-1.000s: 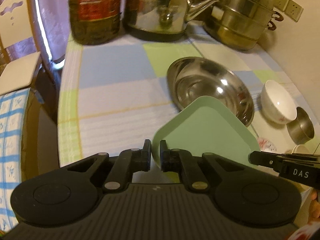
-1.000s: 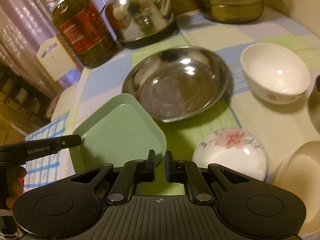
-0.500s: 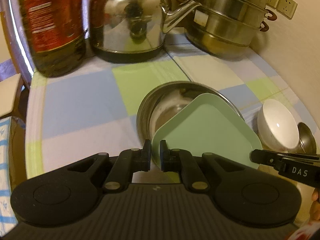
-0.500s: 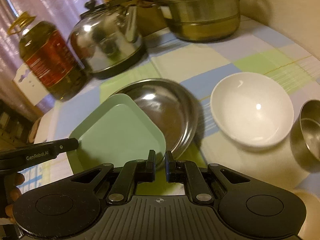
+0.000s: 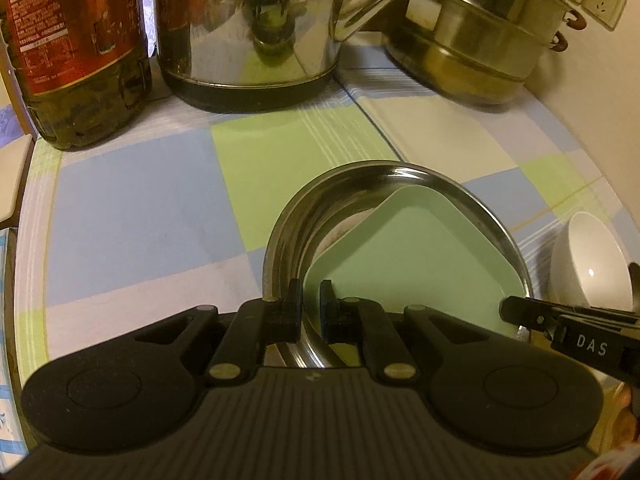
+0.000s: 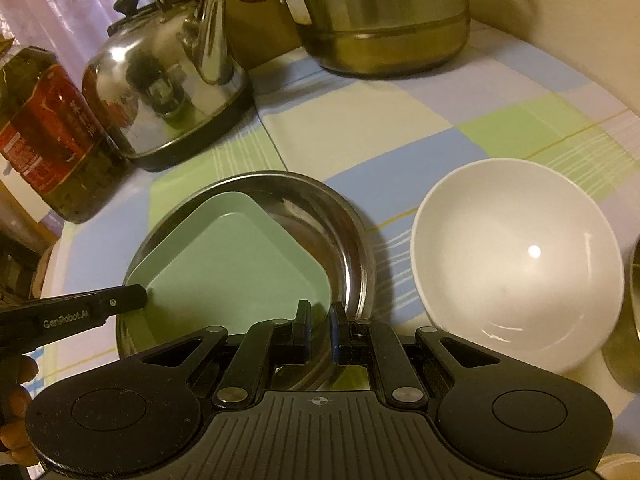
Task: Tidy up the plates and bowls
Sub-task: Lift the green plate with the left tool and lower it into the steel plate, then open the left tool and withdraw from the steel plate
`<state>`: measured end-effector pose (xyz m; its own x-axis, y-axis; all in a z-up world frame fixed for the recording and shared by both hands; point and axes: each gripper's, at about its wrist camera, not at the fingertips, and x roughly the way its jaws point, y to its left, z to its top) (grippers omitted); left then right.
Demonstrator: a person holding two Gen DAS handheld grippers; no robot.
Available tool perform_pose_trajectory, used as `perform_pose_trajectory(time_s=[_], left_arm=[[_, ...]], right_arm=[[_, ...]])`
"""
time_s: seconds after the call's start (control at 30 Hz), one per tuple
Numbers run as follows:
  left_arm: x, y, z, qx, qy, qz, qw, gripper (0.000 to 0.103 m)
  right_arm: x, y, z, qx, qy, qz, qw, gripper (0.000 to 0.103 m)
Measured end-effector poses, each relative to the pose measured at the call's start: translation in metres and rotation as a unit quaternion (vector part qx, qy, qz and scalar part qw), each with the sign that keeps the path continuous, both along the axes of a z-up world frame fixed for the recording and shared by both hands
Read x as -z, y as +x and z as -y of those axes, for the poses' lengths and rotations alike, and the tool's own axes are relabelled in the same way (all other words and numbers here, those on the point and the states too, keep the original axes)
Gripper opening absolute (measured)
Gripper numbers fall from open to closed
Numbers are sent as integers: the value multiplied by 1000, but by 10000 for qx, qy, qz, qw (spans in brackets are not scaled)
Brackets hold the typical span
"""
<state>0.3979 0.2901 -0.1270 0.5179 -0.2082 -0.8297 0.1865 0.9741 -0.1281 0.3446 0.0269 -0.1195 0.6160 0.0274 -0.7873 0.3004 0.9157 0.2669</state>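
Left wrist view: the checked tablecloth (image 5: 132, 216) is leaving a wide bare patch on the left, running up to the table edge. The back is crowded: oil bottle (image 5: 76, 48), steel kettle (image 5: 248, 28) and stacked steamer pot (image 5: 476, 36) are sitting in a row near the wall. The round steel basin (image 5: 288, 232) is shiny with a raised rim. The green plate (image 5: 416, 264) is matte and square with rounded corners, and it is sitting inside the basin's ring, its far corner close under the basin's far rim. The white bowl (image 5: 592, 264) is glossy, just beside the basin on the right. The left gripper (image 5: 311, 304) is pinching the plate's near-left edge, fingers nearly together with the thin rim between them. The right gripper (image 5: 516, 312) is coming in from the right at the plate's near-right edge; its tip looks pressed together, and contact with the plate is hard to confirm here.

Right wrist view: the cloth is open behind the basin (image 6: 352, 248) and the white bowl (image 6: 516, 264), up to the kettle (image 6: 168, 80) and the steamer pot (image 6: 384, 20). The bowl is standing just right of the basin, apart from it. The green plate (image 6: 236, 264) is filling the basin's left part. The right gripper (image 6: 320, 320) is clamping the plate's near corner over the basin's near rim, with only a narrow gap between the fingers. The left gripper (image 6: 132, 300) is reaching the plate's left edge, with part of a hand (image 6: 16, 400) showing behind it.
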Motion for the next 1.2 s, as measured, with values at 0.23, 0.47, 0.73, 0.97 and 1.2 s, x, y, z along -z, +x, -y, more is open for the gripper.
perform_pose_trajectory(time_s=[0.23,0.47,0.73,0.97,1.2], left_arm=[[4,5,4,-44,53,5,10000,11],[0,2,7,-16,37,89,10000,15],[-12,-12,7,-51,-67,145,9999,16],[-33,-38,7,-116,-119,197,9997,20],[-56,-78,5,-254,-207,180,9993,21]], right_arm=[[8,6,3,67,81,-33,9999,9],[12,7,7,89,344,-27,9994,9],[-2,-1,4,48,109,199,9997,19],[-18,-20,6,3,163,404,9991,40],[-37,-53,4,-247,283,516,9980,46]])
